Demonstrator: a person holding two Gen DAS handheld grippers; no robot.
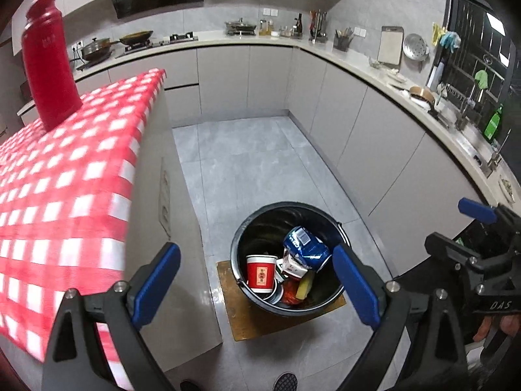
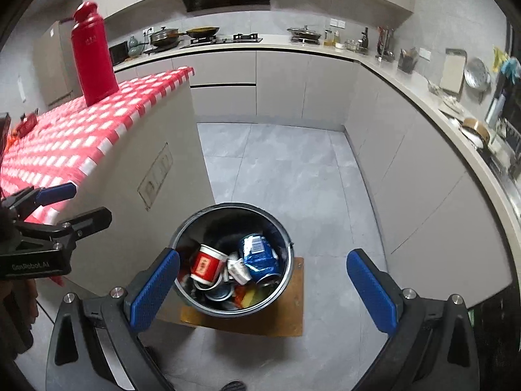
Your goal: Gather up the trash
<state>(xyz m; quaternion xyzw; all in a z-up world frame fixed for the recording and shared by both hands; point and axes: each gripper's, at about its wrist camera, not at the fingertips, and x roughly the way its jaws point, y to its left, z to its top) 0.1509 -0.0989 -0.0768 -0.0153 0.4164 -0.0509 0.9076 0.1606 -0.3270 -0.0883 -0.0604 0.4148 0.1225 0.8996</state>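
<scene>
Both hand-held grippers are hanging spread and empty above the bin, nothing between their blue pads. Left hand-held gripper (image 1: 255, 285) is framing the bin (image 1: 257, 221) between its fingers; right hand-held gripper (image 2: 262, 288) is doing the same from the other side, and each is showing at the edge of the other's view.

Sitting on a brown mat (image 2: 293, 319) on the grey floor (image 2: 280, 169), the bin is standing upright just beside the end of the surface (image 1: 65, 176), mouth facing up. Inside, a red cup (image 1: 260, 273) is lying tilted, its open rim pointing up toward the bin wall. A crushed blue can (image 1: 304, 247) is leaning with its long axis slanting from the upper left down to the right, one end resting low among the other trash. Between them, white crumpled paper and orange and yellow scraps are jumbling together and are hard to tell apart; the bin's far inner wall is lying in shadow.

On the red checked cloth covering the surface, a red flask (image 1: 49, 62) is standing upright, well apart from the bin. Its cloth is running out of frame on the left.
</scene>
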